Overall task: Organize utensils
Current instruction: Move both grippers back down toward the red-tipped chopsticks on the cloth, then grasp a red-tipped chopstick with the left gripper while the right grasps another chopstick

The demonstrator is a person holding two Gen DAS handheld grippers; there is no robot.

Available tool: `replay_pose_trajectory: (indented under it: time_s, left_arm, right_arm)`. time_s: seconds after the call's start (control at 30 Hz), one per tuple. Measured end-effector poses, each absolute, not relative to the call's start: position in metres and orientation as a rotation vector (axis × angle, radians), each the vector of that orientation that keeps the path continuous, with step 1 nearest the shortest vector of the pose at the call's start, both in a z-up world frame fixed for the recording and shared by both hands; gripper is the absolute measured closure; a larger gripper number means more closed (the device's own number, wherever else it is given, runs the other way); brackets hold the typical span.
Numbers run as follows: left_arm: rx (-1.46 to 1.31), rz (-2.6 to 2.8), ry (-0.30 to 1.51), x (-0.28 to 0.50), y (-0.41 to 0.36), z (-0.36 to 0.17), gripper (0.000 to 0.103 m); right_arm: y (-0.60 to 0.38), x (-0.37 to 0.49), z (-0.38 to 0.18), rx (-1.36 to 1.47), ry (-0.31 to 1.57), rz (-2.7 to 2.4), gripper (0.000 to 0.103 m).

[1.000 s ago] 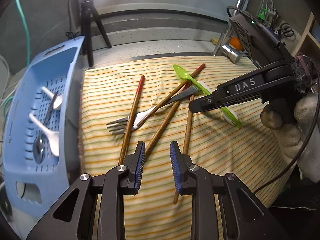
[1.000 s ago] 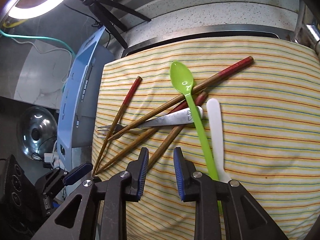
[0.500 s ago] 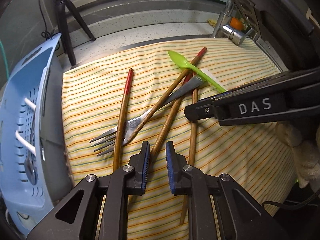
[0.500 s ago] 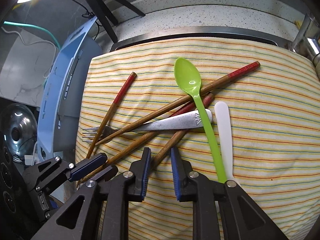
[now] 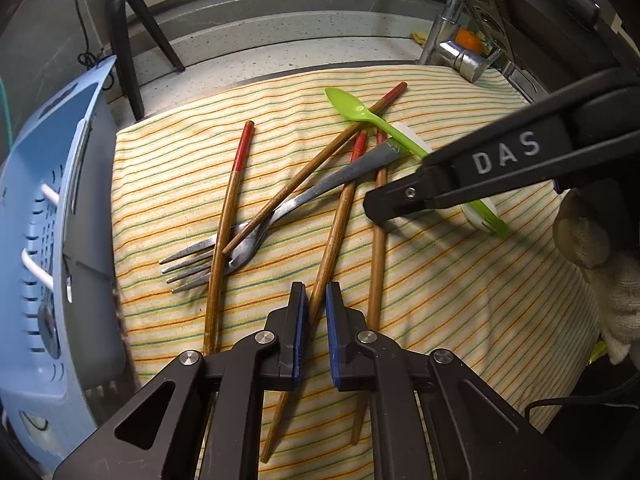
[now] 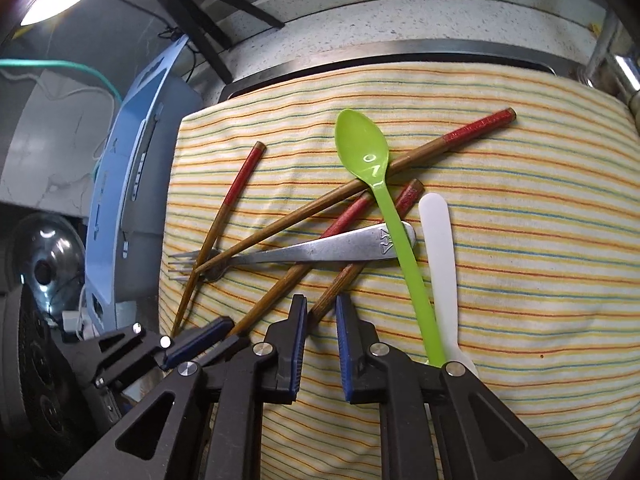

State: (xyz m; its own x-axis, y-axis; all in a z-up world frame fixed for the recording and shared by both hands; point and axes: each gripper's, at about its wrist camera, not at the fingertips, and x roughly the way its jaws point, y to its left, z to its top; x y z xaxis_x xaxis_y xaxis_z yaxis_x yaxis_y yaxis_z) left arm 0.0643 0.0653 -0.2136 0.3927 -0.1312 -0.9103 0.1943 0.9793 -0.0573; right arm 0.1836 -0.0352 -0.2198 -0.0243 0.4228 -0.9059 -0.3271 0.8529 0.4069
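Both tongs are down on the pile at the cloth's six o'clock edge: the left tongs [image 5: 316,320] are clamped on one chopstick [image 5: 338,216], and the right tongs [image 6: 322,332] are narrow, closing around another chopstick [image 6: 360,258]. Likely next: lift both clear of the fork [image 5: 256,228], toward the blue basket [image 5: 36,216] at nine o'clock.

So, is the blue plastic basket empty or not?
Not empty. The blue plastic basket holds white handles and a metal piece; the rest is out of view.

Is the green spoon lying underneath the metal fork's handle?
No, the green spoon has its handle crossing over the top of the metal fork.
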Motion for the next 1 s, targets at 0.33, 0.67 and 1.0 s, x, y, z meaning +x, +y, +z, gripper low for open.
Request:
replay_pose_trajectory:
  time_s: [0.33,0.67,1.0]
  left_arm:
    - [0.057,-0.197,1.164,0.036,0.069,-0.212,0.096]
    - [0.025,-0.179,1.158,0.028,0.074,-0.212,0.096]
    - [0.012,-0.189,1.154,0.028,0.079,-0.212,0.096]
  right_arm:
    - [-0.036,0.175,-0.22,-0.042,1.52,0.657,0.103]
    - [-0.039,0.173,-0.217,0.121,1.534,0.683,0.09]
    - [-0.023,0.179,-0.224,0.239,1.614,0.543,0.087]
